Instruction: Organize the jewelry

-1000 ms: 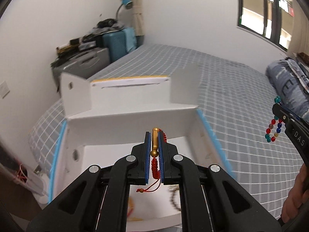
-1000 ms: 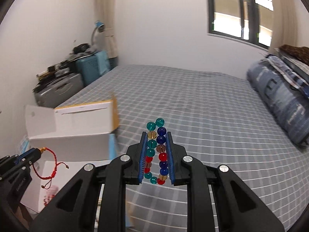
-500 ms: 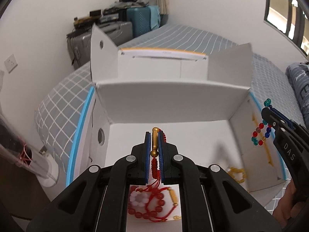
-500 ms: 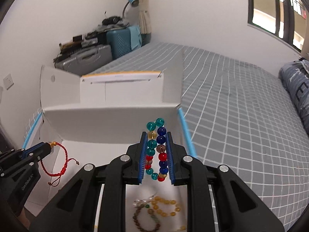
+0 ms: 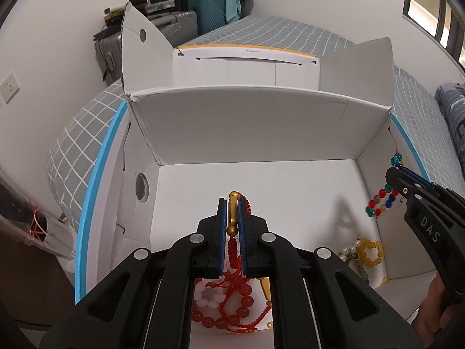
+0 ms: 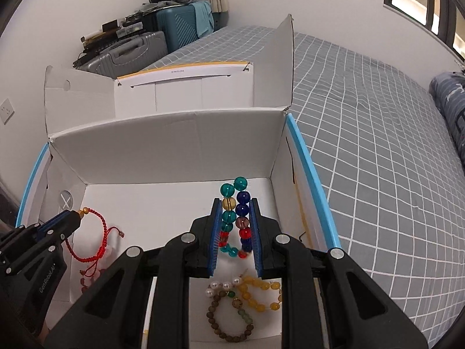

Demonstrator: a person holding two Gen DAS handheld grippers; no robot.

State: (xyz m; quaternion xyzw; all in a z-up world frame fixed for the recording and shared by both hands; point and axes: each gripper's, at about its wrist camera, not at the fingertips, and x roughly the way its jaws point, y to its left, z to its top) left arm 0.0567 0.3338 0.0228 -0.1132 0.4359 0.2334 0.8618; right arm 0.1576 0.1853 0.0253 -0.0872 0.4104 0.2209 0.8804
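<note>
Holding 1 bracelet each: left claw (image 5: 232, 218) red cord bracelet (image 6: 94, 241), right claw (image 6: 234, 229) multicolor bead bracelet (image 6: 236, 218).

Rig appearance: two matte black handheld grippers.
Left gripper (image 5: 232, 226), right gripper (image 6: 234, 226): blue finger pads, silver pivot screws, white "DAS" and "GenRobot.AI" lettering.

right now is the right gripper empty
No, the right gripper is shut on a multicolored bead bracelet above the white box.
</note>
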